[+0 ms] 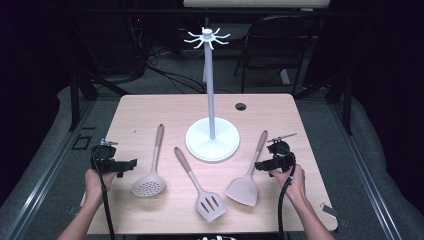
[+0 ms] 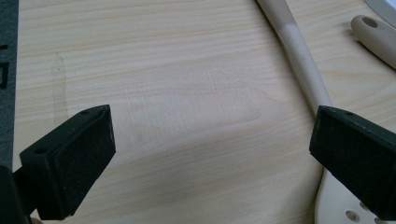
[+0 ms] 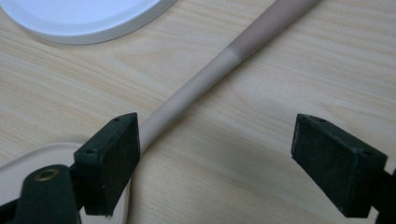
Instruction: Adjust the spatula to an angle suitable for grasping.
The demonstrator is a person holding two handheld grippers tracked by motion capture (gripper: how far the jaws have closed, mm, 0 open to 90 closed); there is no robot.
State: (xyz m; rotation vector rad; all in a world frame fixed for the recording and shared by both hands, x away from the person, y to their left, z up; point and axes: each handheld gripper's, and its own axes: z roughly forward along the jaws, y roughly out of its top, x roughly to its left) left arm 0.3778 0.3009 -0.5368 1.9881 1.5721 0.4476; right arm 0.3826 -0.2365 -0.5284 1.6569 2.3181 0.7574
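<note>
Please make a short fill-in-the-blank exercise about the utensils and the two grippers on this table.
1. The white stand has ____ utensils hanging on its hooks.
2. The number of utensils lying on the table is ____.
3. The skimmer lies nearest the ____ gripper.
4. The right gripper is ____, beside the solid spatula.

Missing words: no; three; left; open

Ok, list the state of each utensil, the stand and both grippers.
Skimmer: flat on the table, untouched.
Slotted turner: flat, untouched.
Solid turner: flat, right gripper beside its handle, no grip.
Stand: upright, hooks bare.
Left gripper: open, holding nothing.
Right gripper: open, holding nothing.
</note>
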